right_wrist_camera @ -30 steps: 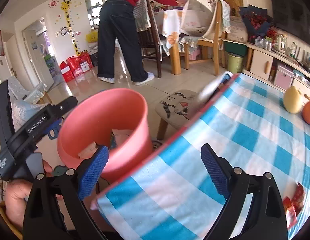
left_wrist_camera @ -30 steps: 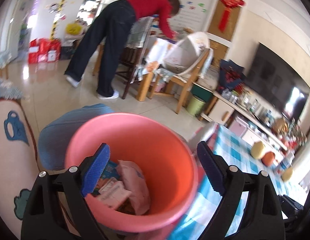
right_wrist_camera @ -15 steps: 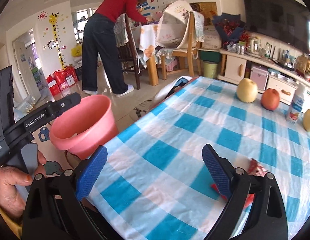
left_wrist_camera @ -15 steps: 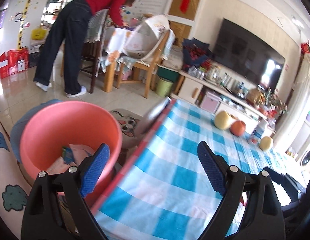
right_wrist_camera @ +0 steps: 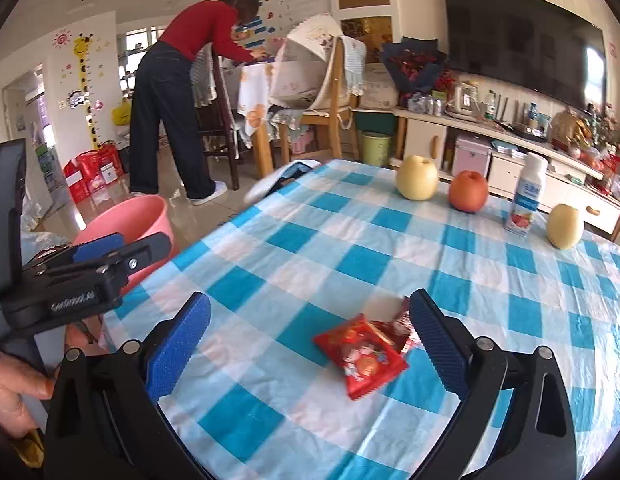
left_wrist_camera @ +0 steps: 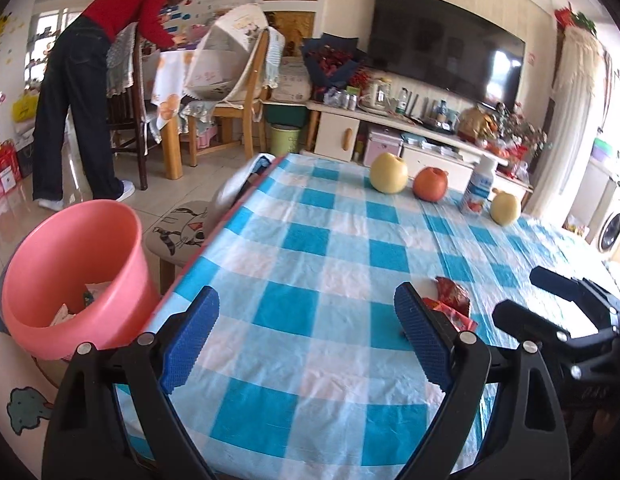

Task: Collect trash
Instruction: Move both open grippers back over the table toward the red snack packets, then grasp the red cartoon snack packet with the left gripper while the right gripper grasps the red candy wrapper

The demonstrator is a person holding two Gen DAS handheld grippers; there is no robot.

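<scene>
A red snack wrapper (right_wrist_camera: pixel 360 360) lies flat on the blue-checked tablecloth (right_wrist_camera: pixel 350 248), with a second crumpled red wrapper (right_wrist_camera: pixel 396 326) touching its far side. My right gripper (right_wrist_camera: pixel 310 340) is open and empty, just above them near the table's front. The wrappers also show in the left wrist view (left_wrist_camera: pixel 450 304), beside the right finger. My left gripper (left_wrist_camera: pixel 305 340) is open and empty over the table's left part. The pink bin (left_wrist_camera: pixel 69 268) stands on the floor left of the table, with several pieces of trash inside.
Two yellow pears (right_wrist_camera: pixel 417 178), a red apple (right_wrist_camera: pixel 468 191) and a small milk bottle (right_wrist_camera: pixel 528 200) stand at the table's far side. A cat-print stool (left_wrist_camera: pixel 177 232) stands by the table's left edge. A person (right_wrist_camera: pixel 181 92) bends over a far dining table.
Both grippers have swung right, away from the pink bin and over the tablecloth. The red wrappers have come into view between the right gripper's fingers.
</scene>
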